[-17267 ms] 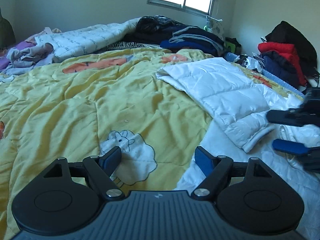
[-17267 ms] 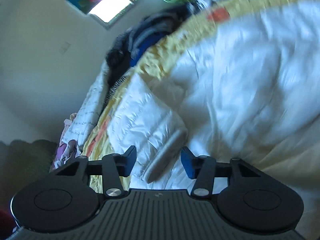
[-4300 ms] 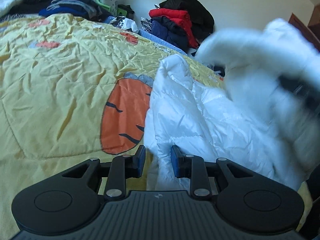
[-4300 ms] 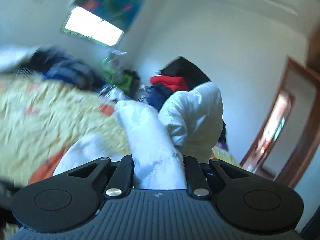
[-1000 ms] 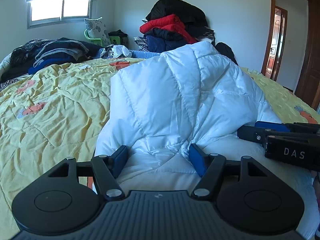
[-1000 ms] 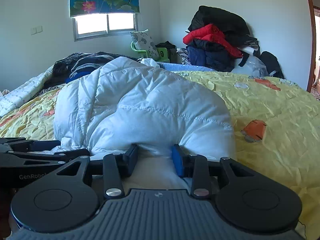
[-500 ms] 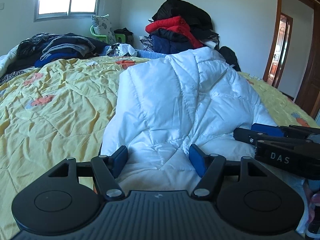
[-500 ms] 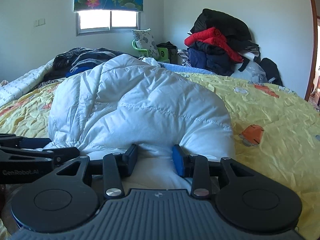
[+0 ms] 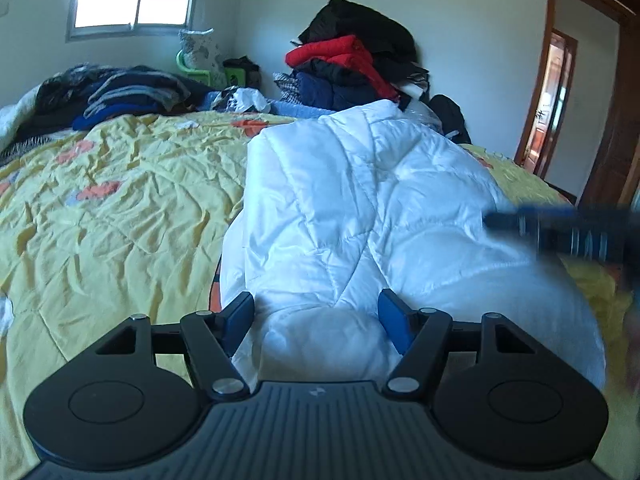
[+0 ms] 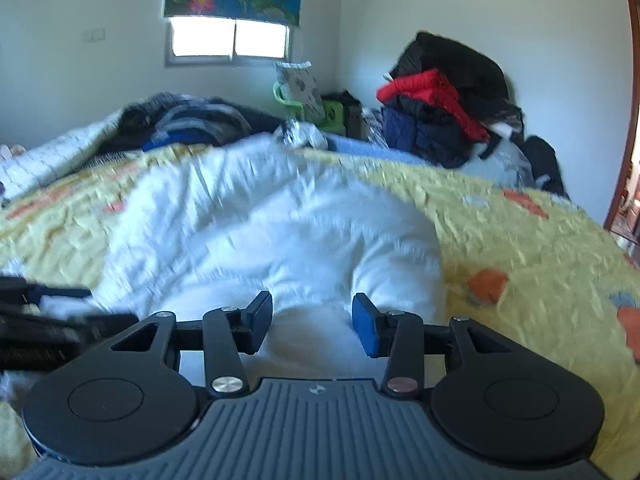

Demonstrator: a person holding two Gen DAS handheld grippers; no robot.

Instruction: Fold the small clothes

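A puffy white quilted jacket (image 9: 360, 208) lies in a folded heap on the bed with the yellow cartoon quilt (image 9: 120, 208). The jacket is the thing to look at; all else is placed from it.

The left gripper (image 9: 316, 316) sits at the near edge of the jacket. Its 2 blue fingers (image 9: 394, 320) are spread wide. A soft bulge of the jacket sits between them, but they do not squeeze it.

The right gripper (image 10: 313, 322) is at the near edge of the jacket too, on the other side. Its fingers (image 10: 366, 330) have just been opening, and white cloth sits loose between them.

Behind the jacket, by the wall, is a pile of red, black and navy coats (image 9: 352, 68). Far behind it to the left is a heap of dark folded clothes (image 9: 120, 96) under the bright window (image 9: 132, 8).
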